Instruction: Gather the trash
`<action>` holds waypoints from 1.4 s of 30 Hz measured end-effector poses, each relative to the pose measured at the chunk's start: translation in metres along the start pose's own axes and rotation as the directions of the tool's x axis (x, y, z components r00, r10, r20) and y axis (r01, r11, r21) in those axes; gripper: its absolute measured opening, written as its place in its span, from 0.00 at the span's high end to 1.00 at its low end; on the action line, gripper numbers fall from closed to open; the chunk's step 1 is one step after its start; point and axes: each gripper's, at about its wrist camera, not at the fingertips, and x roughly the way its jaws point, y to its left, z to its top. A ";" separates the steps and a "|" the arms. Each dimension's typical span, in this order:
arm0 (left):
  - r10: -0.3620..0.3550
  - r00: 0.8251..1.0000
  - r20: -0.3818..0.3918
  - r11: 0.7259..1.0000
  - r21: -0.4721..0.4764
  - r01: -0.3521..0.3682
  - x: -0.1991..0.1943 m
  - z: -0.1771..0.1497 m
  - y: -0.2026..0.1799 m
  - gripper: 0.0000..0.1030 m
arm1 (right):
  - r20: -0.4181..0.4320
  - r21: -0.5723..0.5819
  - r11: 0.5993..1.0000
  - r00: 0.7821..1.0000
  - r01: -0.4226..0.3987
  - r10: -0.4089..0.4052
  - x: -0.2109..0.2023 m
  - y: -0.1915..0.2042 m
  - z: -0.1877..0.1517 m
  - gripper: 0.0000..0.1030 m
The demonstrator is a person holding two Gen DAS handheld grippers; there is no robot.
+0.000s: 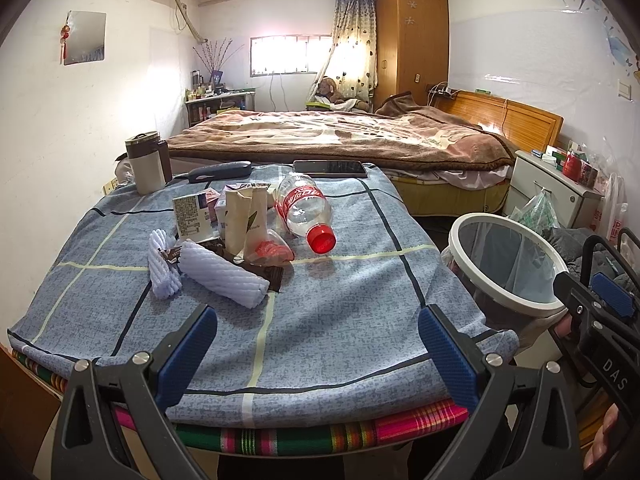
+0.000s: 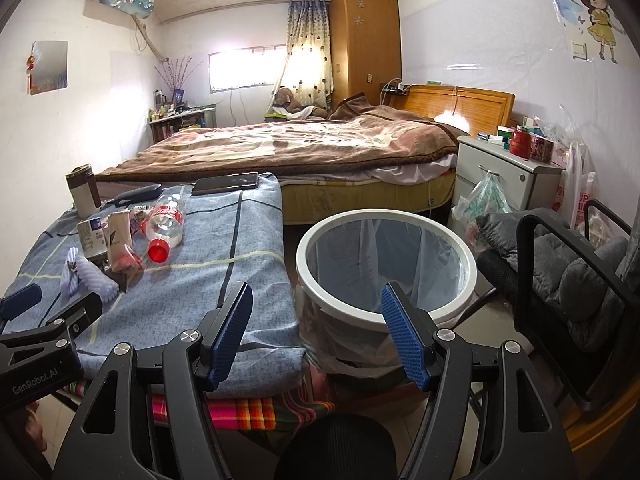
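Trash lies on a blue checked tablecloth (image 1: 340,312): an empty clear bottle (image 1: 306,210) with a red cap, two white foam nets (image 1: 222,276), small cartons (image 1: 192,216), a paper packet (image 1: 244,220) and dark wrappers. My left gripper (image 1: 318,352) hangs open over the table's near edge, nothing between its blue pads. My right gripper (image 2: 316,332) is open too, held between the table corner and the white-rimmed trash bin (image 2: 386,264) lined with a clear bag. The bottle (image 2: 164,224) and foam nets (image 2: 94,280) show at left in the right wrist view.
A phone (image 1: 330,169), a dark case (image 1: 220,171) and a lidded mug (image 1: 145,162) stand at the table's far edge. Behind is a bed (image 1: 340,136). A nightstand (image 2: 508,176) and a chair (image 2: 576,280) with grey padding stand right of the bin.
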 end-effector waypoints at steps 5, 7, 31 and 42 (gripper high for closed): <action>0.001 1.000 0.000 1.000 0.000 -0.001 0.000 0.000 0.000 0.01 | -0.001 -0.001 1.000 1.000 0.000 0.000 0.000 0.000 0.000 0.34; 0.002 1.000 0.000 1.000 -0.001 -0.002 0.000 0.000 0.001 0.01 | 0.000 -0.002 1.000 1.000 0.002 -0.002 0.000 0.000 0.000 0.34; 0.065 0.998 -0.018 0.997 -0.034 -0.065 0.007 0.003 0.040 0.01 | -0.016 -0.044 0.997 0.998 -0.065 0.065 0.015 0.019 0.004 0.34; 0.165 0.984 -0.071 0.973 -0.153 -0.174 0.028 0.003 0.135 0.01 | -0.095 -0.116 0.966 0.971 -0.229 0.219 0.059 0.079 0.015 0.34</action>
